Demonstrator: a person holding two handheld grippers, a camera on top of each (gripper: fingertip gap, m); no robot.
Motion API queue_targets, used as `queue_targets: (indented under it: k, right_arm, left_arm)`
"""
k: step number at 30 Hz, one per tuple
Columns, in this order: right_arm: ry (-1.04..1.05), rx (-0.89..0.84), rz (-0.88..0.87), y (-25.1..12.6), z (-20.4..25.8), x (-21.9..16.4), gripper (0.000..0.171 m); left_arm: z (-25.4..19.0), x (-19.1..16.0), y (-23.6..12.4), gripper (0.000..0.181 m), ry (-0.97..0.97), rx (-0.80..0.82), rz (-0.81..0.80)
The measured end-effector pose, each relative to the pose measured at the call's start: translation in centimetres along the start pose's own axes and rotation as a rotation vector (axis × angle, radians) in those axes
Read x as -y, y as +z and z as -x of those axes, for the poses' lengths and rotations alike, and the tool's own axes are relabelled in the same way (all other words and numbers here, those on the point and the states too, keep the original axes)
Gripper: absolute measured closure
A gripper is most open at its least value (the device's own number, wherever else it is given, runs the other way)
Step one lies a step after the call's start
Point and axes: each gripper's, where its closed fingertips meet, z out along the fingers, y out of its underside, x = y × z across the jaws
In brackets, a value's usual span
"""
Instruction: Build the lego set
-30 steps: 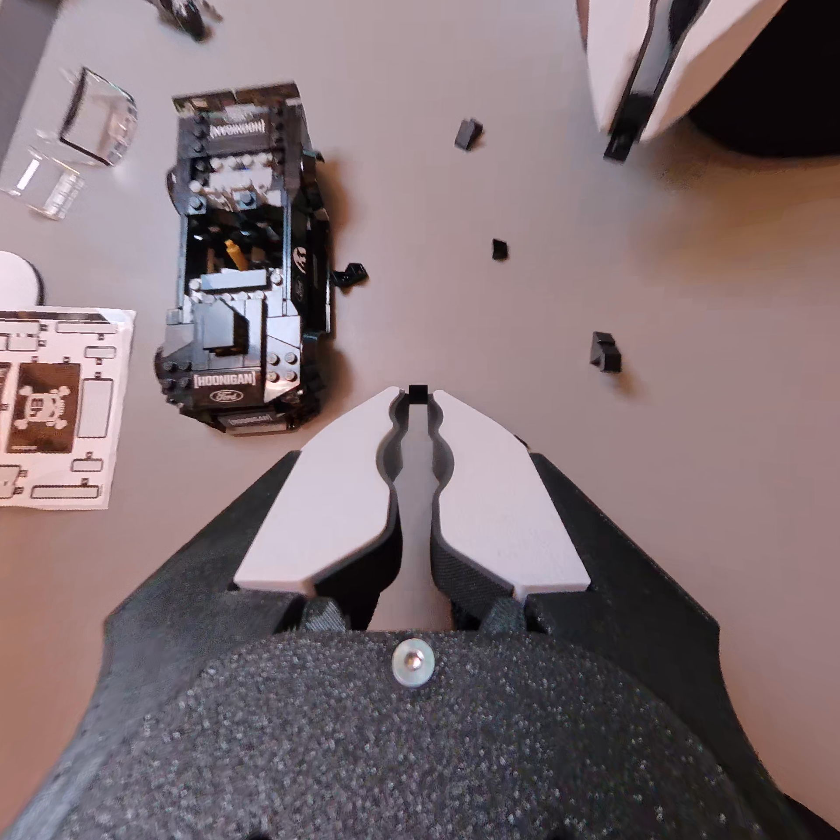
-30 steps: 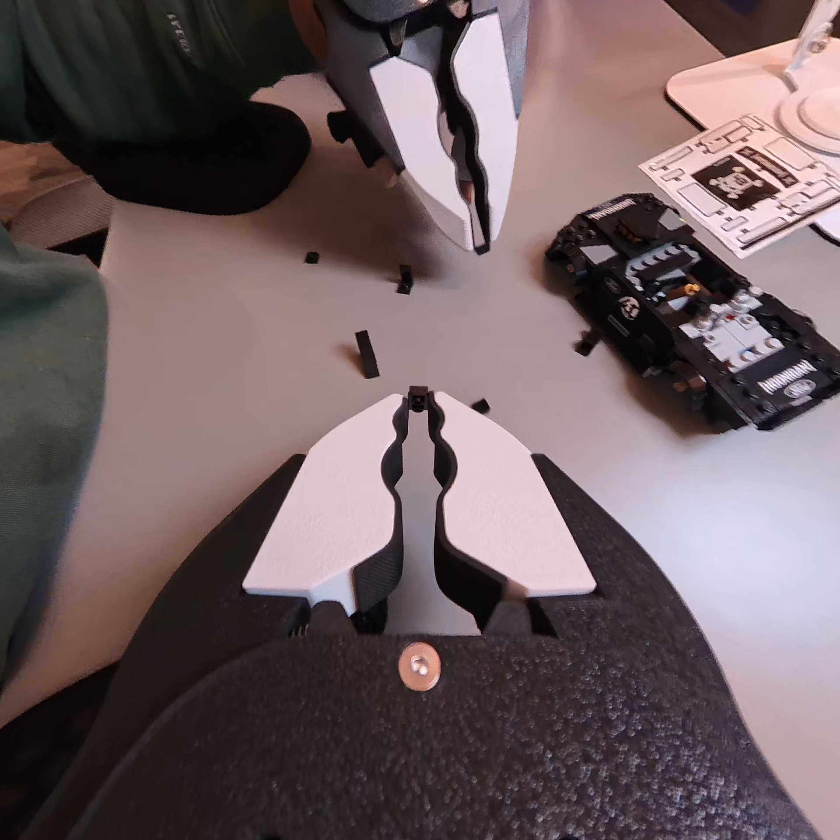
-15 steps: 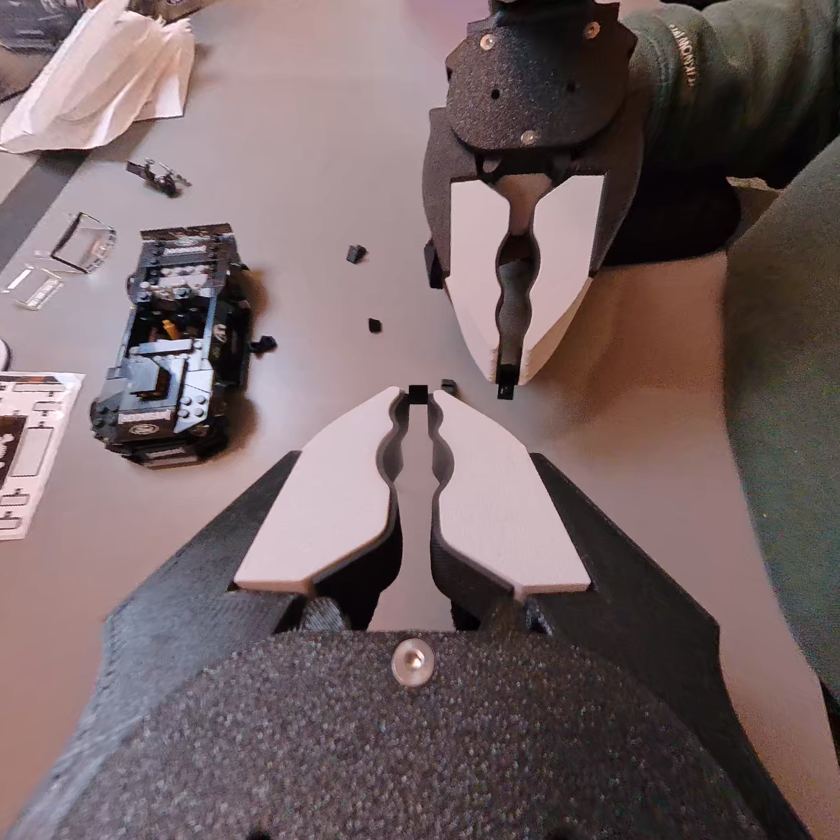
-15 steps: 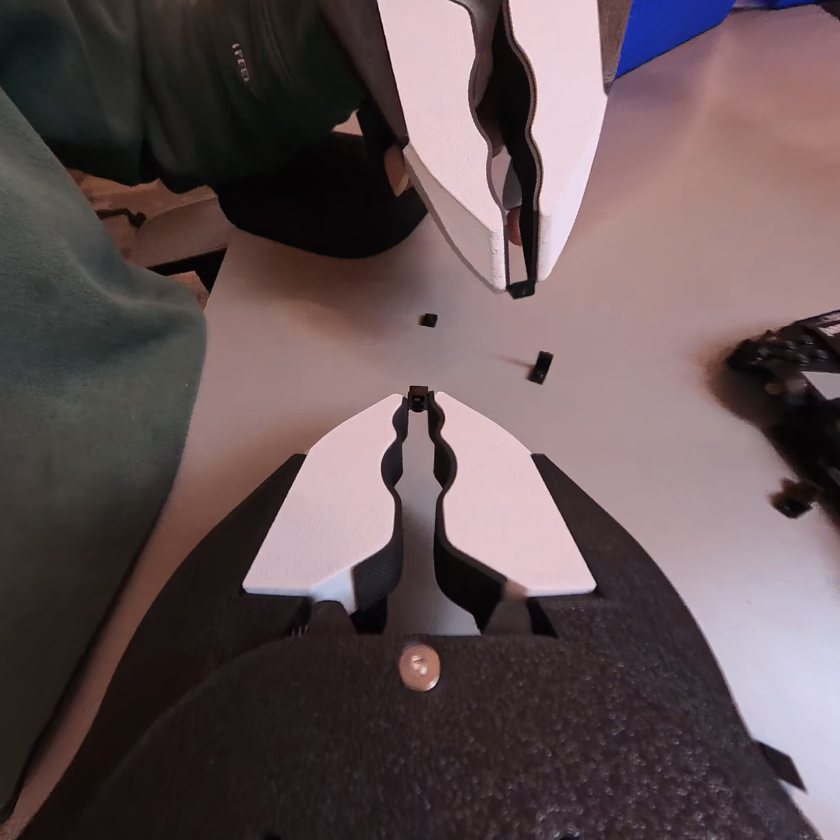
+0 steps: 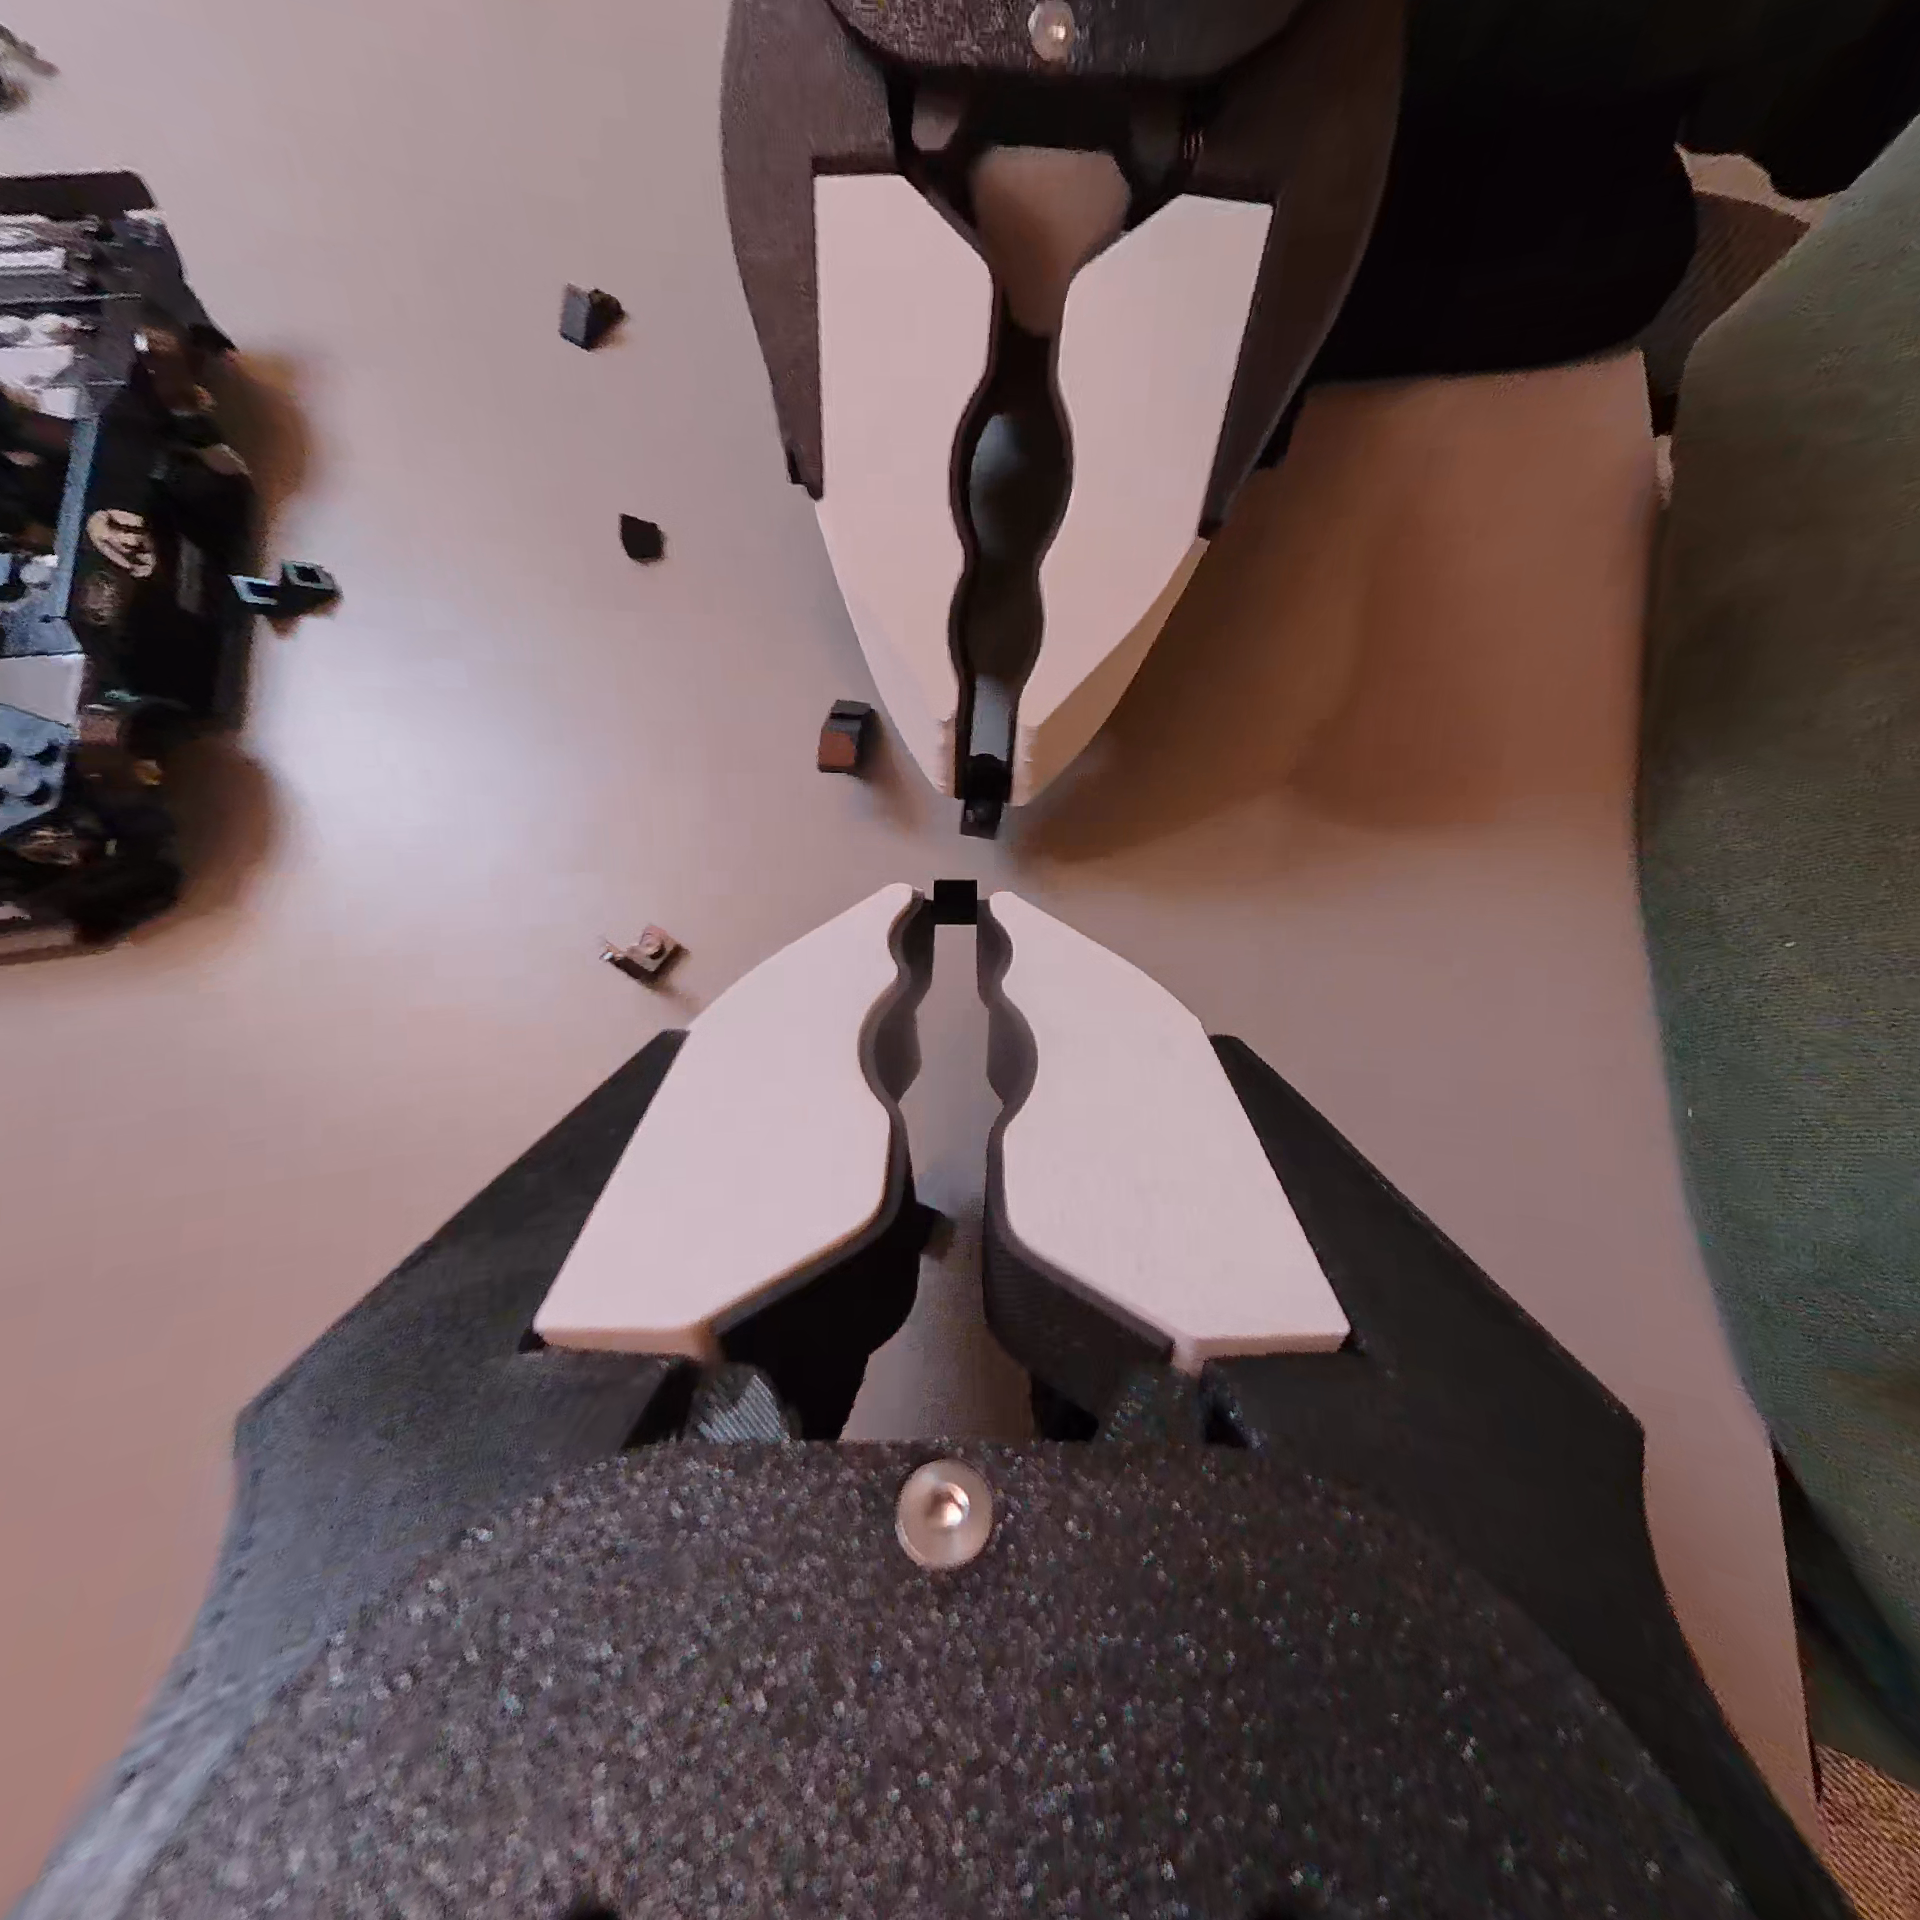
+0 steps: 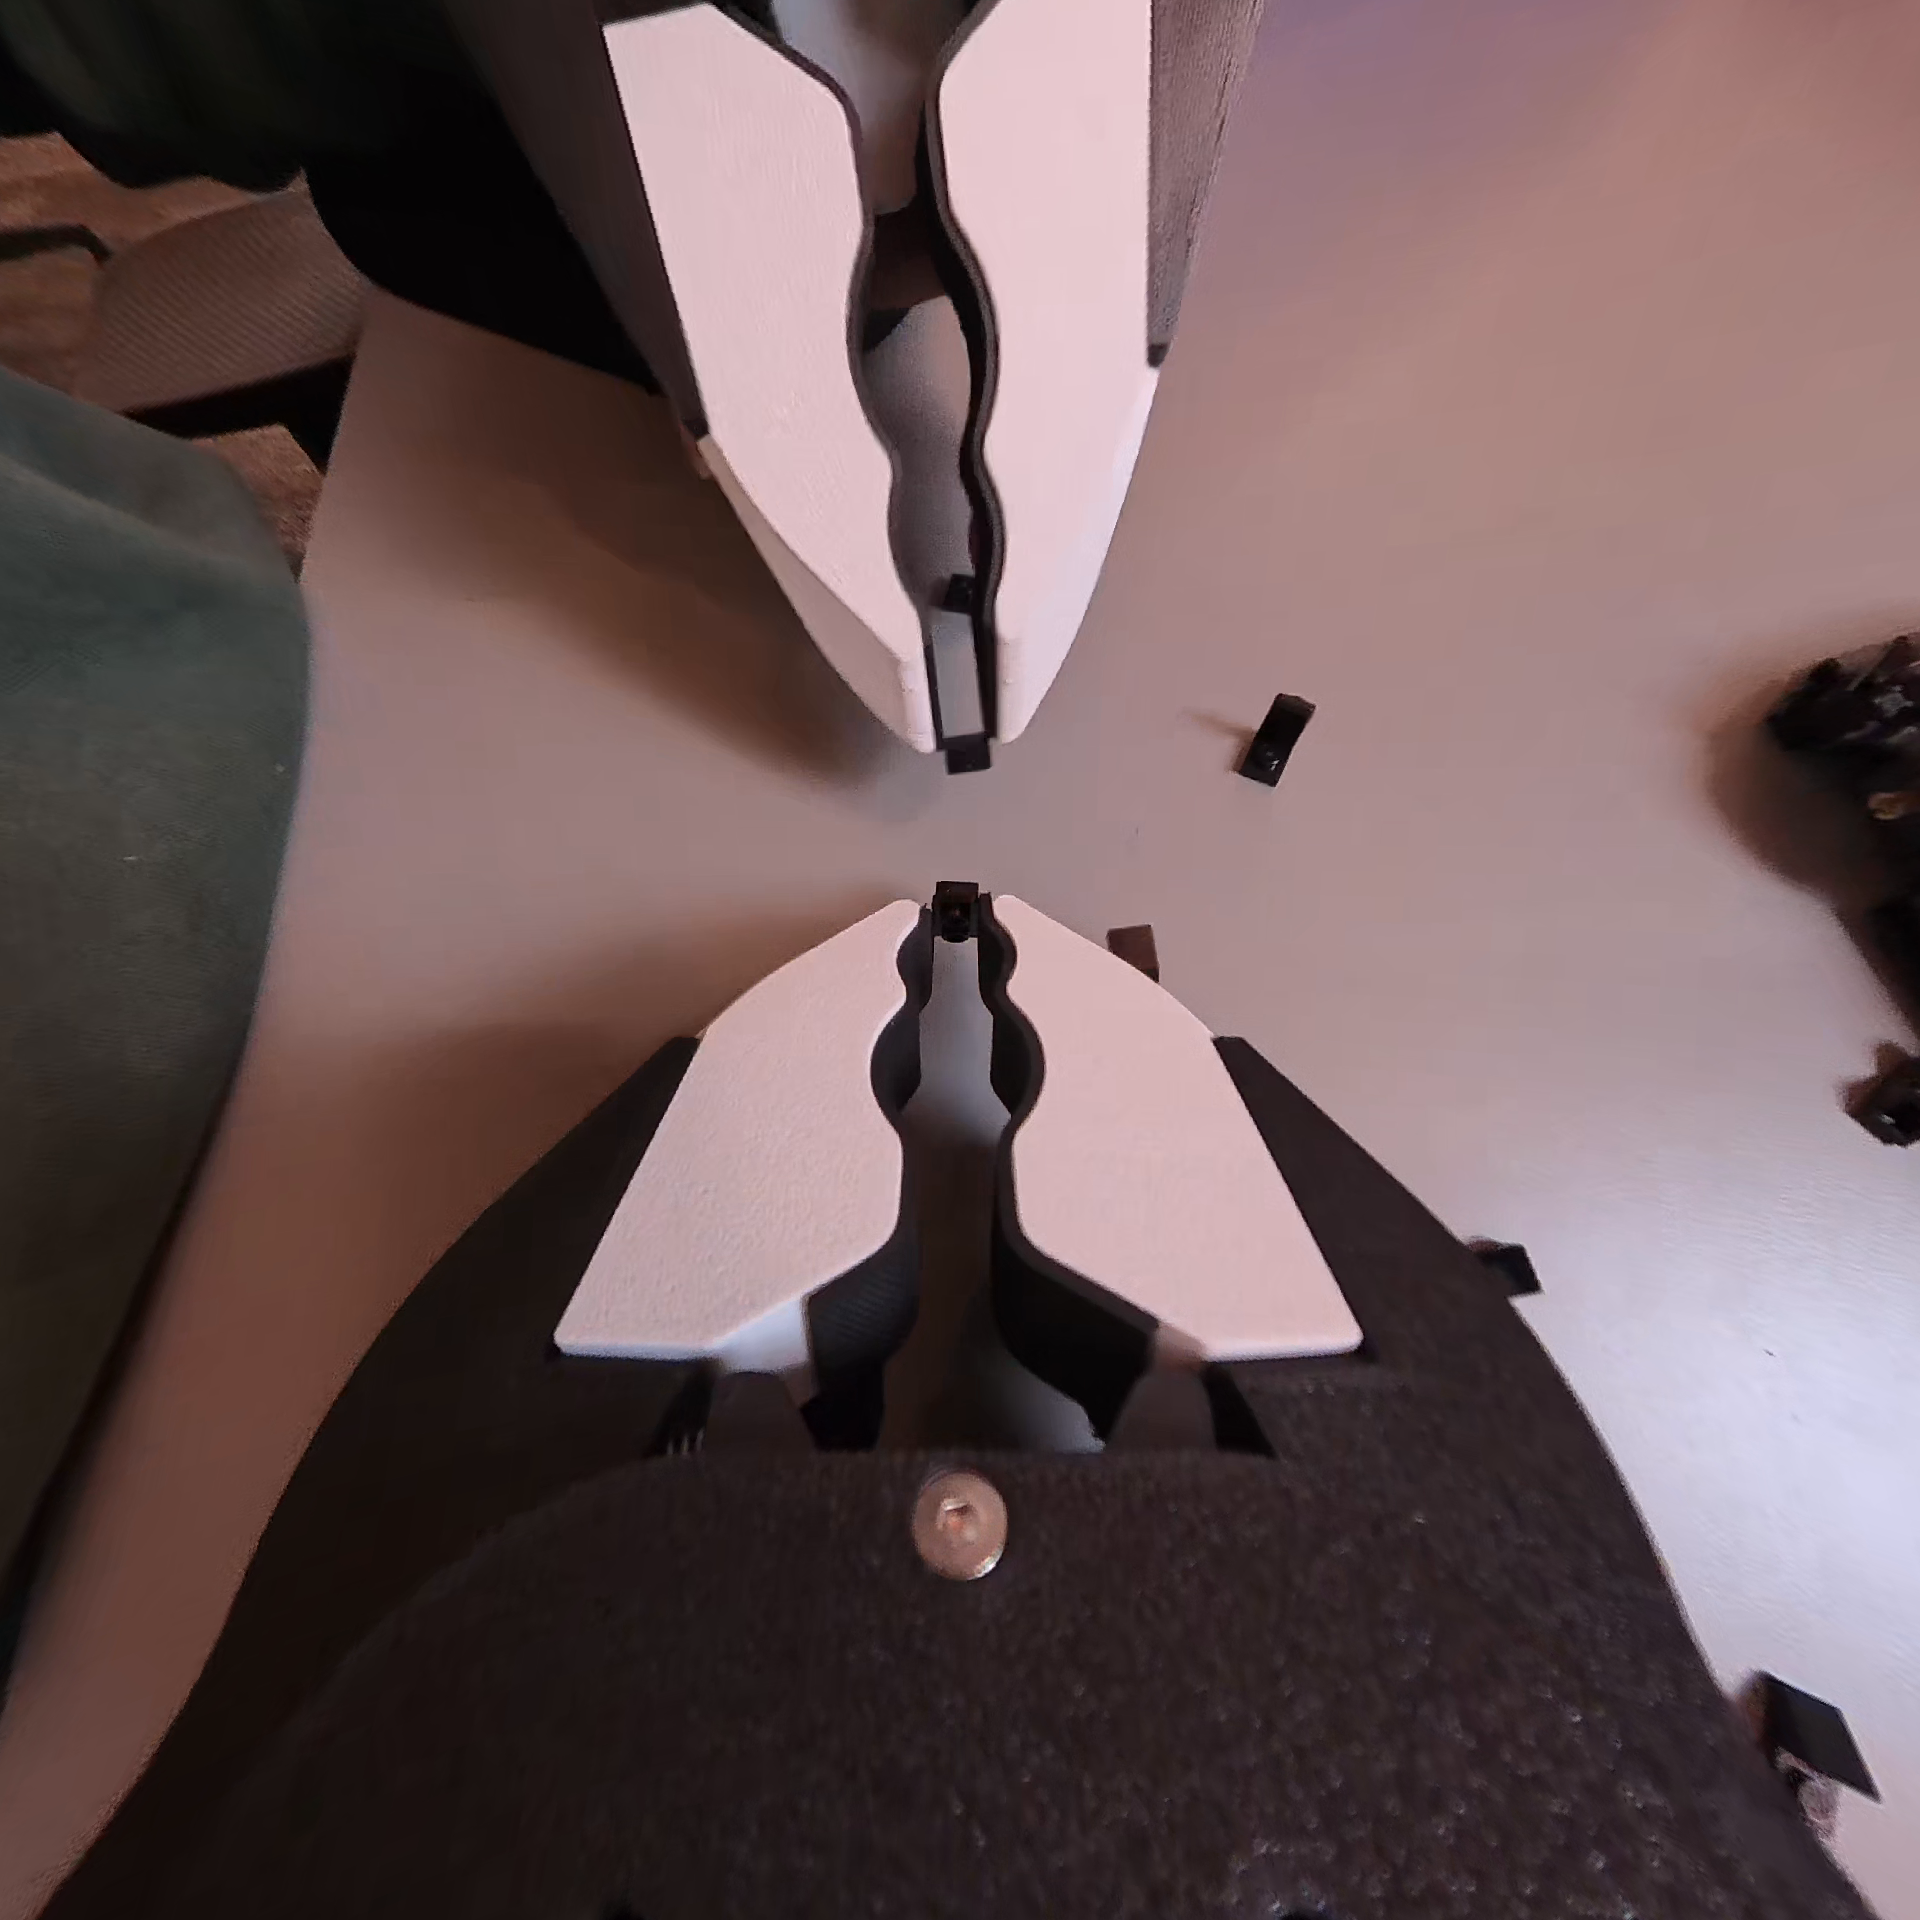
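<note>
Our two tools face tip to tip above the pale tabletop (image 5: 436,1039).
Our left tool (image 5: 955,902) pinches a small black square brick (image 5: 955,900); our right tool (image 6: 956,902) grips a narrow black studded piece (image 6: 956,914), tips just apart. The half-built black car model (image 5: 94,561) sits at far left.

My left gripper (image 5: 954,902) and right gripper (image 6: 956,902) meet tip to tip above the table (image 5: 468,1039), each pinching a small piece, a narrow gap between. In the left wrist view the Lego car (image 5: 94,582) lies far left, with loose pieces (image 5: 588,314) scattered between it and my tips.
</note>
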Motion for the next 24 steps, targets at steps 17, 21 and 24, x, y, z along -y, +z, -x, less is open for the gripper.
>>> queue_targets:
  k: [17, 21, 24]
  right_arm:
    - [-0.126, -0.025, 0.17, 0.2, 0.1, -1.8, 0.163]
    - [-0.124, -0.018, 0.171, 0.1, 0.0, -1.8, 0.163]
    - [-0.126, -0.021, 0.168, 0.0, -0.1, -1.8, 0.162]
  left_arm:
    - [-1.0, 0.5, 3.1, 0.173, 0.055, -0.074, 0.028]
    - [-0.8, 0.5, 3.4, 0.173, 0.071, -0.07, 0.05]
    - [-0.7, 0.6, 3.6, 0.173, 0.076, -0.073, 0.054]
